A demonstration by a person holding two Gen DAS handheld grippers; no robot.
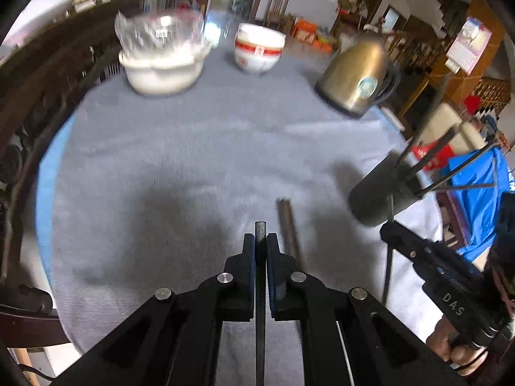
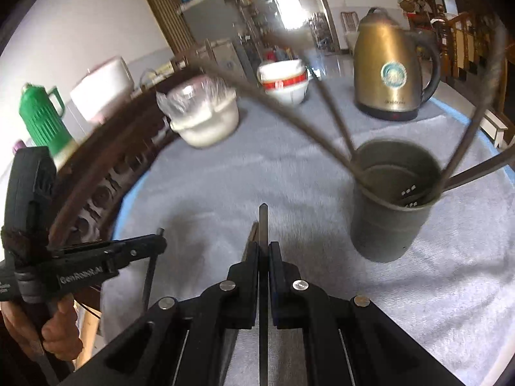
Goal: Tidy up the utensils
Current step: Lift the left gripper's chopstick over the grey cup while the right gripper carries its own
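Both jaws closed: left gripper (image 1: 260, 241) and right gripper (image 2: 264, 251) each clamp what looks like a chopstick (image 1: 260, 230); holder (image 2: 391, 199) right of frame.

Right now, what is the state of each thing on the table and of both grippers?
Left gripper: jaws shut on a chopstick.
Right gripper: jaws shut on a second chopstick.
Loose chopstick: lying on the cloth.
Holder: upright, chopsticks inside.
Kettle: upright, lid closed.
Bowl: upright.
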